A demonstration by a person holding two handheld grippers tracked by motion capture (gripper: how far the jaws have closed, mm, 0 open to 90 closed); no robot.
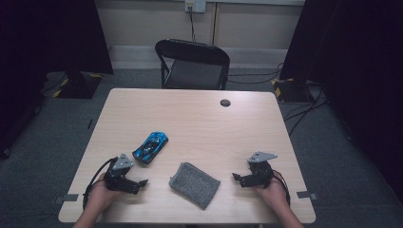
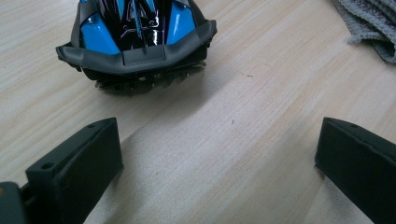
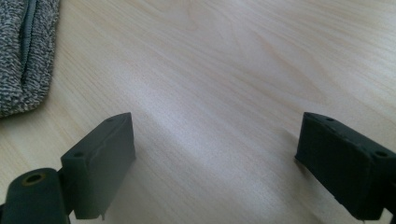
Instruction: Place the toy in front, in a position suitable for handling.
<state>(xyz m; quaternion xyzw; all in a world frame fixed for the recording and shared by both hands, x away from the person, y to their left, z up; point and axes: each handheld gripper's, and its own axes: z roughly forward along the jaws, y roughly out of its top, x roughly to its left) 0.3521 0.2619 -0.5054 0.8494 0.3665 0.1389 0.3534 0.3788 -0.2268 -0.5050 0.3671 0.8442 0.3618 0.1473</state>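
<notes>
A blue and black toy car point(image 1: 150, 147) lies on the wooden table point(image 1: 199, 118), left of the middle. A grey knitted pouch point(image 1: 194, 184) lies flat near the front edge. My left gripper point(image 1: 141, 182) rests low at the front left, open, with nothing between its jaws. In the left gripper view the toy car point(image 2: 135, 39) sits just ahead of the gripper point(image 2: 217, 154), and the pouch point(image 2: 369, 25) shows at the top right. My right gripper point(image 1: 235, 176) stands open at the front right. In the right gripper view, bare wood lies between the gripper point(image 3: 215, 149) jaws, with the pouch point(image 3: 25, 51) at upper left.
A black folding chair point(image 1: 194, 64) stands beyond the table's far edge. A dark round cable hole point(image 1: 225, 102) sits near the far edge of the table. Dark curtains and stands flank the room, with cables on the carpet at the right.
</notes>
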